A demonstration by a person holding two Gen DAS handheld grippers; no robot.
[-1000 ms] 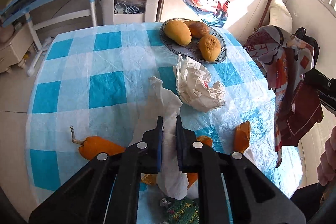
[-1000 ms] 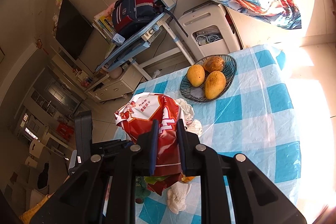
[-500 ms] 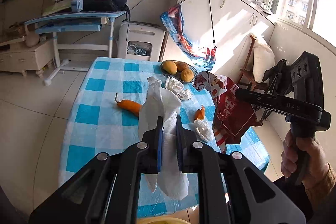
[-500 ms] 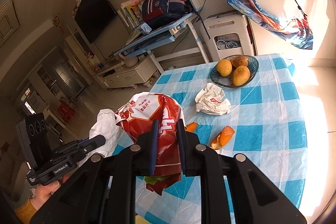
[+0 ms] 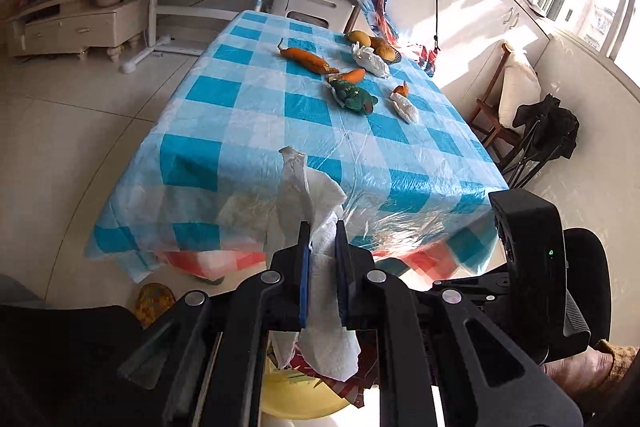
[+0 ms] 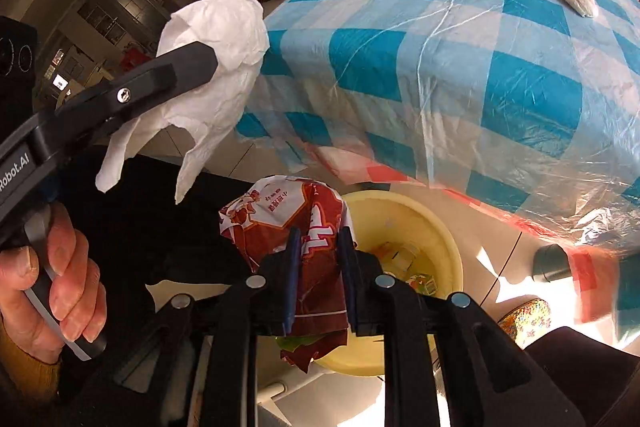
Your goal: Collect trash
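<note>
Hand-held gripper on the right point(image 6: 318, 251) clamps a red snack wrapper point(image 6: 296, 227) above the yellow bin point(image 6: 404, 219); the left hand-held gripper point(image 5: 320, 247) pinches a white tissue point(image 5: 316, 203) beside it. Centre each over the bin's mouth before releasing, wrapper first.

Your path down to the yellow bin point(image 6: 436, 227) stands open; the overhanging tablecloth edge point(image 6: 460, 163) crowds it just beside the rim.

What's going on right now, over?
Left gripper clamps white crumpled tissue. Right gripper clamps red snack wrapper above yellow plastic bin. Nothing blocking.
</note>
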